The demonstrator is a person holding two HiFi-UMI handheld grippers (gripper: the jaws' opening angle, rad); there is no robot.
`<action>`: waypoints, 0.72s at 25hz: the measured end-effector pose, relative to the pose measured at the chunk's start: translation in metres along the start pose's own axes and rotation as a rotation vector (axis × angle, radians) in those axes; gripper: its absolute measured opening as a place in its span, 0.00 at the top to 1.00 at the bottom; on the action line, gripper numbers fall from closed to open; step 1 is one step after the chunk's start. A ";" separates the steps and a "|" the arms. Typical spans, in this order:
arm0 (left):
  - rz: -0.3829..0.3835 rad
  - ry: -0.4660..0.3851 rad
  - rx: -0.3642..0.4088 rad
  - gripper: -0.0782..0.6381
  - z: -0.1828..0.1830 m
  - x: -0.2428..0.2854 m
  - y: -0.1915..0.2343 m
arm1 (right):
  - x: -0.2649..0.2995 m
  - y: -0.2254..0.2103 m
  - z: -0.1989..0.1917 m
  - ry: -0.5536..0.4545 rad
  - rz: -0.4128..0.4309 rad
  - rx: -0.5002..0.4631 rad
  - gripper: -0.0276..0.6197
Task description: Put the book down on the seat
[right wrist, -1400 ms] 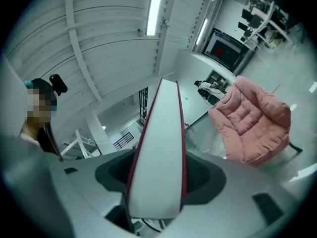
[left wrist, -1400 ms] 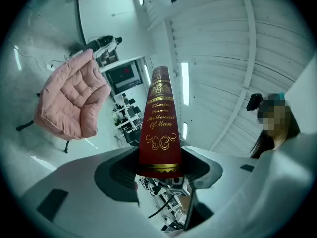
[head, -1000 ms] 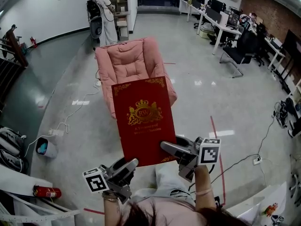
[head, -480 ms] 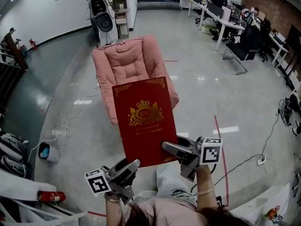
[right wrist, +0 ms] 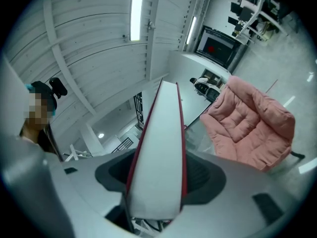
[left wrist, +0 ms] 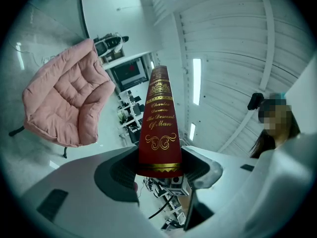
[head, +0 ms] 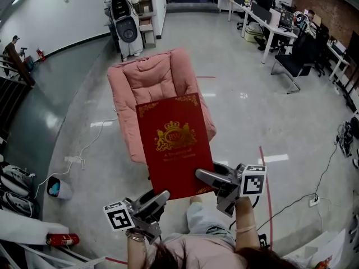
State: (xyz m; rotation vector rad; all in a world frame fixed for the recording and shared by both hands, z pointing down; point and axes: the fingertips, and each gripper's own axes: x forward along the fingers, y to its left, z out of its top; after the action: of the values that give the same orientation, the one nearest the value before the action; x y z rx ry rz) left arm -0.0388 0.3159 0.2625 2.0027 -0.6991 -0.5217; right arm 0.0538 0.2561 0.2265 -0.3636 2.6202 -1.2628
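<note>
A red hardcover book [head: 174, 144] with gold crest is held up flat in front of me by both grippers. My left gripper [head: 157, 198] is shut on its near left corner, my right gripper [head: 205, 177] shut on its near right corner. In the left gripper view the gold-lettered spine [left wrist: 158, 128] sits between the left gripper's [left wrist: 158, 168] jaws. In the right gripper view the white page edge [right wrist: 161, 148] fills the right gripper's [right wrist: 157, 187] jaws. The pink cushioned armchair [head: 154, 83] stands on the floor beyond the book, its seat partly hidden by it; the armchair [left wrist: 64, 103] [right wrist: 252, 123] shows in both gripper views.
A person with a backpack [head: 124, 13] stands behind the armchair by a shelf. Desks and office chairs [head: 291, 49] line the back right. White cables [head: 84, 144] and a small bucket [head: 56, 188] lie left, a fire extinguisher [head: 60, 240] at lower left, red floor tape [head: 265, 172] right.
The armchair sits lower and slightly nearer in the head view. The book and both grippers keep the same hold and pose.
</note>
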 end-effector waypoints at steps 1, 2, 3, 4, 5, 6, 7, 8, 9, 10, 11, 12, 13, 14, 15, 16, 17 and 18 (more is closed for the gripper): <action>0.004 -0.003 0.001 0.53 0.005 0.006 0.002 | 0.002 -0.004 0.007 0.003 0.005 0.001 0.53; 0.008 -0.007 0.001 0.53 0.009 0.011 0.004 | 0.004 -0.008 0.013 0.004 0.010 0.001 0.53; 0.011 -0.011 0.000 0.53 0.012 0.015 0.007 | 0.006 -0.012 0.018 0.005 0.016 -0.001 0.53; 0.013 -0.015 0.000 0.53 0.014 0.019 0.009 | 0.007 -0.015 0.022 0.004 0.023 -0.002 0.53; 0.015 -0.018 0.000 0.53 0.017 0.023 0.011 | 0.008 -0.019 0.027 0.003 0.029 -0.003 0.53; 0.019 -0.022 0.001 0.53 0.020 0.028 0.013 | 0.009 -0.023 0.032 0.003 0.034 -0.003 0.53; 0.023 -0.025 0.002 0.53 0.023 0.033 0.015 | 0.011 -0.027 0.037 0.006 0.038 -0.001 0.53; 0.028 -0.028 0.001 0.53 0.027 0.038 0.017 | 0.012 -0.031 0.043 0.010 0.040 0.002 0.53; 0.032 -0.032 -0.003 0.53 0.030 0.043 0.020 | 0.014 -0.036 0.047 0.014 0.042 0.005 0.53; 0.036 -0.037 -0.010 0.53 0.032 0.047 0.023 | 0.015 -0.041 0.051 0.017 0.044 0.008 0.53; 0.039 -0.042 -0.013 0.53 0.034 0.052 0.027 | 0.015 -0.046 0.056 0.021 0.047 0.010 0.53; 0.043 -0.045 -0.009 0.53 0.037 0.057 0.030 | 0.016 -0.051 0.060 0.024 0.050 0.010 0.53; 0.046 -0.047 -0.002 0.53 0.040 0.063 0.032 | 0.016 -0.056 0.065 0.026 0.055 0.010 0.53; 0.049 -0.050 0.003 0.53 0.042 0.069 0.035 | 0.017 -0.061 0.070 0.029 0.060 0.009 0.53; 0.052 -0.054 0.005 0.53 0.045 0.074 0.037 | 0.017 -0.065 0.075 0.032 0.064 0.010 0.53; 0.055 -0.059 0.004 0.53 0.047 0.079 0.040 | 0.018 -0.070 0.080 0.037 0.069 0.011 0.53; 0.059 -0.066 0.001 0.53 0.048 0.084 0.043 | 0.018 -0.074 0.084 0.043 0.072 0.013 0.53; 0.063 -0.072 -0.006 0.53 0.048 0.088 0.046 | 0.018 -0.079 0.087 0.050 0.076 0.015 0.53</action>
State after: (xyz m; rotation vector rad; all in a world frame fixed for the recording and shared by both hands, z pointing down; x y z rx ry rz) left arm -0.0142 0.2084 0.2713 1.9576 -0.8012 -0.5603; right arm 0.0723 0.1386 0.2338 -0.2303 2.6375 -1.2821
